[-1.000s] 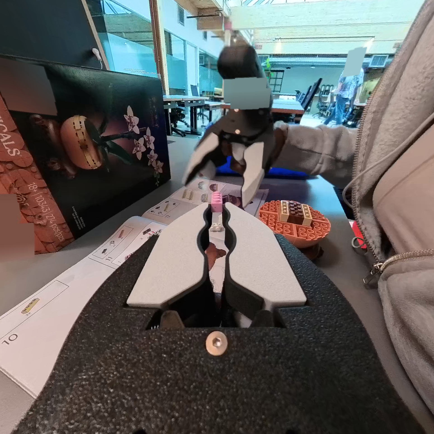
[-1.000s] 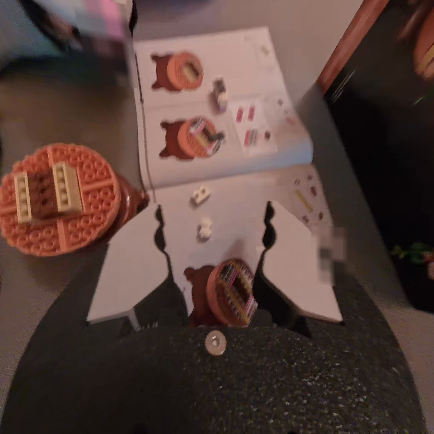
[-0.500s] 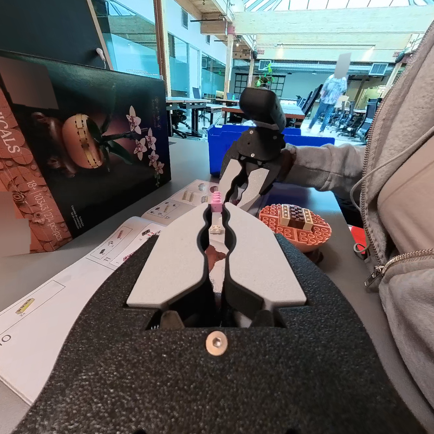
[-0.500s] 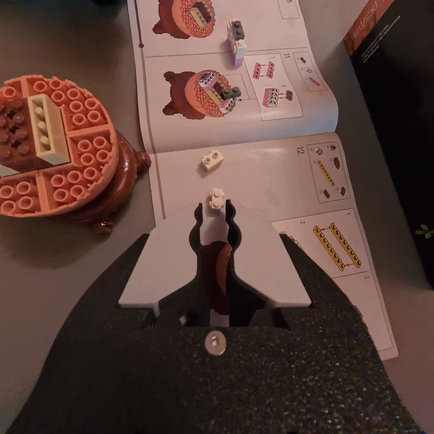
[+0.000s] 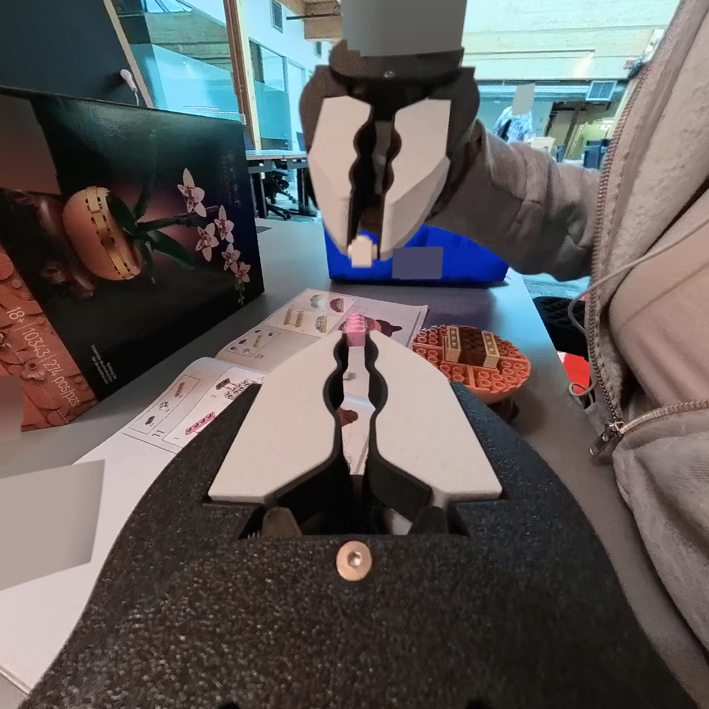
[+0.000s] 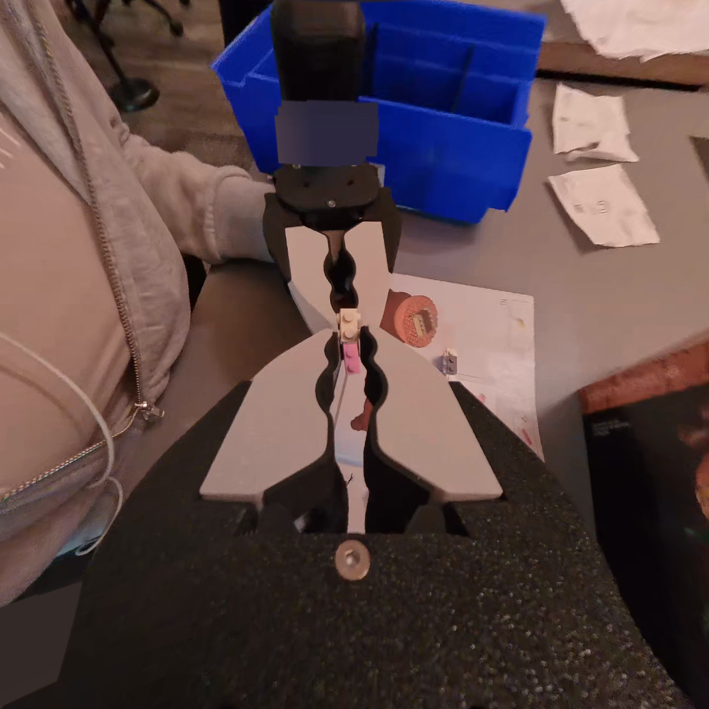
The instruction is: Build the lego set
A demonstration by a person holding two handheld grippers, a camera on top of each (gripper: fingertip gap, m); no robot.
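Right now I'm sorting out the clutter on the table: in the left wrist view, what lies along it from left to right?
Lego box → instruction booklet → pink brick in the left gripper → round orange lego base → grey hoodie.

Dark printed cardboard set box [image 5: 126, 249]: frame left, standing on grey table [image 5: 291, 261]. Open paper instruction booklet [image 5: 245, 364]: centre, flat, just right of box. Round salmon studded brick base [image 5: 472, 360]: right of booklet. Blue plastic divided bin [image 5: 418, 264]: behind booklet, upper centre. White paper sheets [image 6: 598, 192]: upper right, right wrist view, right of bin.
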